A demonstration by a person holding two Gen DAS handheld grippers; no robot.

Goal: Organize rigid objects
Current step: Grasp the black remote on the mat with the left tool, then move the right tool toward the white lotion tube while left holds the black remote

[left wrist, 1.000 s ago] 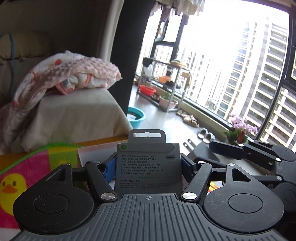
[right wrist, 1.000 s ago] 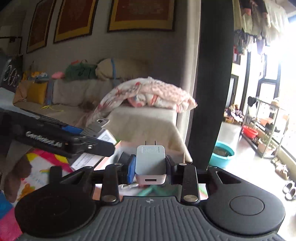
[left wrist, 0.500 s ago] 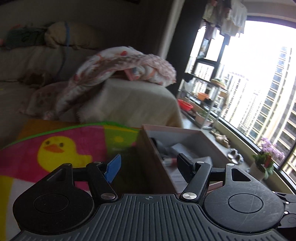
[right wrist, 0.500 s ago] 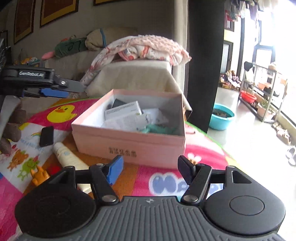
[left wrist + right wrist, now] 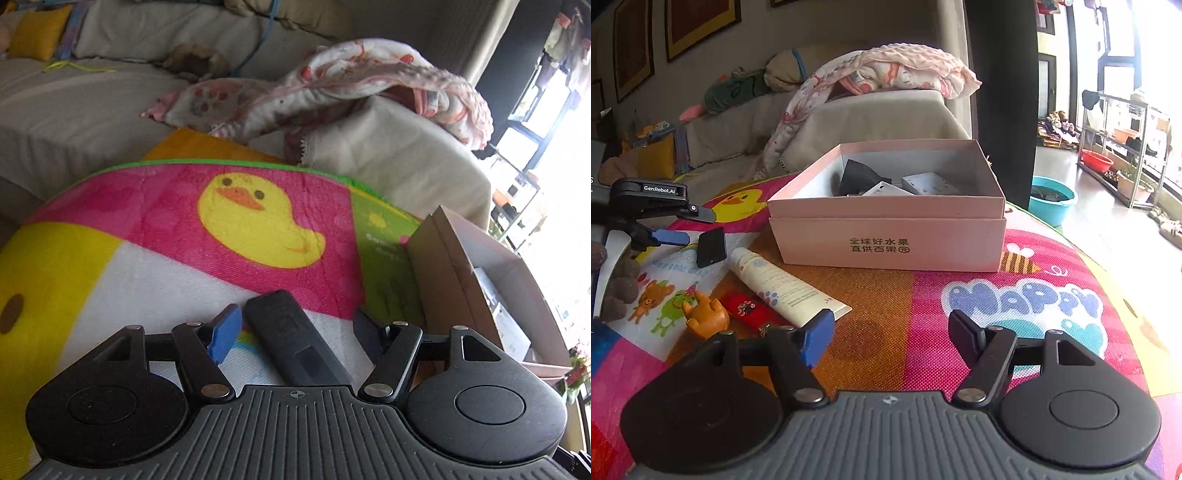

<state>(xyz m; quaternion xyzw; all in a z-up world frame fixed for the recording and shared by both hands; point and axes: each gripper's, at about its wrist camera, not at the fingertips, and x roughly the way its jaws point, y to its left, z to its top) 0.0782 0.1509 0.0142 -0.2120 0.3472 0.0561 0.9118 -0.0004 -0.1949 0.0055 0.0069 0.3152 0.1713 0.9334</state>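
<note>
Across the whole lower frame of the right wrist view spreads a bright cartoon-printed play mat (image 5: pixel 960 284). At frame centre on it stands an open pink cardboard box (image 5: pixel 890 236) holding a dark item and white packets. Left of the box lies a white cream tube (image 5: pixel 783 282), and beyond it a flat black rectangular device (image 5: pixel 711 246). The left gripper (image 5: pixel 295 326) has its jaws spread around that device without pressing it. The right gripper (image 5: pixel 892 338) is opening, nothing between its jaws.
</note>
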